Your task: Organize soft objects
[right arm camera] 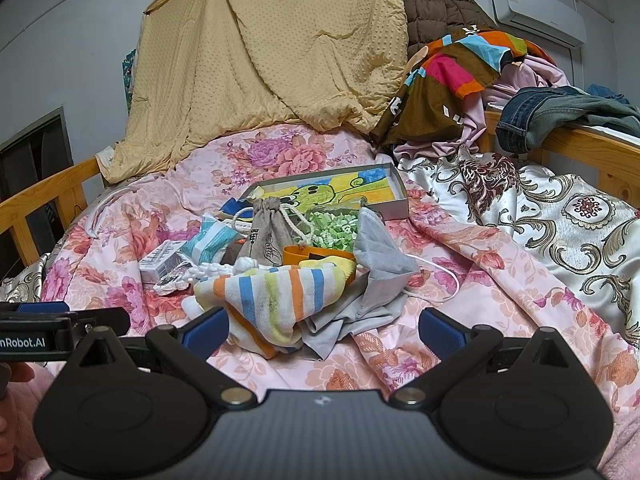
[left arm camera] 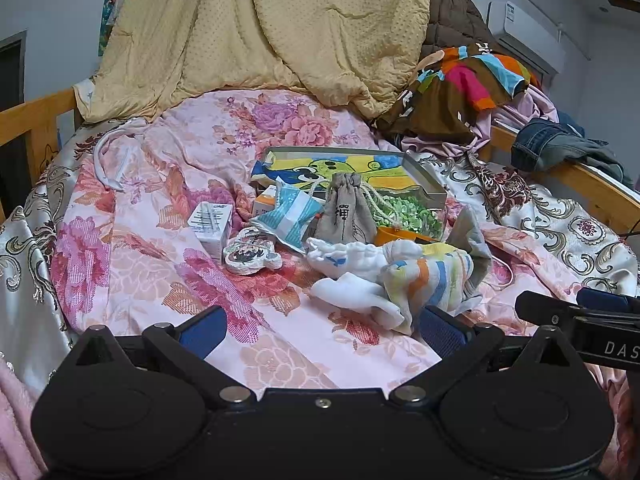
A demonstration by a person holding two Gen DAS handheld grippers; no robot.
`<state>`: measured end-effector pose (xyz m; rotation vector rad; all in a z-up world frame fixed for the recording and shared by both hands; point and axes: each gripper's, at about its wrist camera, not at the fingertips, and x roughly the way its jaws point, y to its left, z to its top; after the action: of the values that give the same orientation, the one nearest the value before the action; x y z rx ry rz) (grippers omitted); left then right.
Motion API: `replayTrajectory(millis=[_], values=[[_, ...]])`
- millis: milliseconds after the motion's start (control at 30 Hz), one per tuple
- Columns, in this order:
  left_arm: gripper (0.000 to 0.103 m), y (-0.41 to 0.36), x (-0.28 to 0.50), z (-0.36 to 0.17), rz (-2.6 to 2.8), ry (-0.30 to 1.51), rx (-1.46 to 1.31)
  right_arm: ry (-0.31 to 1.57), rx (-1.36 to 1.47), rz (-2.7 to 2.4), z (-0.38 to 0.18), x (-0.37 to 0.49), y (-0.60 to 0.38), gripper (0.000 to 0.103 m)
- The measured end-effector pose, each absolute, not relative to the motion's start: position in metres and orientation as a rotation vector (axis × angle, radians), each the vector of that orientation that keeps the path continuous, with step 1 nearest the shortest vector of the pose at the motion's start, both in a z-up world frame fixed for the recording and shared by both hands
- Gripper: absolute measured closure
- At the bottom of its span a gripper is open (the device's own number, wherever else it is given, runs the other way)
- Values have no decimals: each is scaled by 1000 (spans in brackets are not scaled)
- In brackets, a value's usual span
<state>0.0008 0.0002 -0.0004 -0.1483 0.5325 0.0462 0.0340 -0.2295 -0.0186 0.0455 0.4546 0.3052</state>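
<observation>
A heap of soft things lies on the floral bed sheet (left arm camera: pixel 132 264). A striped sock (left arm camera: pixel 428 276) (right arm camera: pixel 276 292) lies at the front, a white sock (left arm camera: pixel 352 288) left of it, a grey face mask (right arm camera: pixel 380 252) right of it. A grey drawstring pouch (left arm camera: pixel 344 208) (right arm camera: pixel 272 236) stands behind, next to a blue-white packet (left arm camera: pixel 292 212) (right arm camera: pixel 208 240). A shallow grey box (left arm camera: pixel 424 176) (right arm camera: pixel 400 196) with a cartoon picture lies behind the heap. My left gripper (left arm camera: pixel 320 328) is open and empty, just short of the socks. My right gripper (right arm camera: pixel 324 328) is open and empty, in front of the striped sock.
A small white carton (left arm camera: pixel 212 224) and a flat cartoon charm (left arm camera: pixel 250 256) lie left of the heap. A yellow quilt (left arm camera: pixel 260 32) hangs at the back. Clothes (left arm camera: pixel 460 84) and jeans (left arm camera: pixel 560 148) pile on the wooden rail (left arm camera: pixel 592 184) at right. A brocade cover (right arm camera: pixel 560 216) spreads right.
</observation>
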Motion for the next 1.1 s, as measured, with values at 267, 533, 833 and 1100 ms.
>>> replayTrajectory(millis=[267,533,833,1100], values=[[1,0,1,0,47,533,-148,455,45,305,-18,34,-229,0],[1,0,1,0,46,533,-148,455,45,306,-19,34,-229,0],[1,0,1,0,47,534,-148,455,44,308,-18,33,-229,0],[1,-1,2,-2,44,543,-146,464,47,311,-21,36,-226,0]])
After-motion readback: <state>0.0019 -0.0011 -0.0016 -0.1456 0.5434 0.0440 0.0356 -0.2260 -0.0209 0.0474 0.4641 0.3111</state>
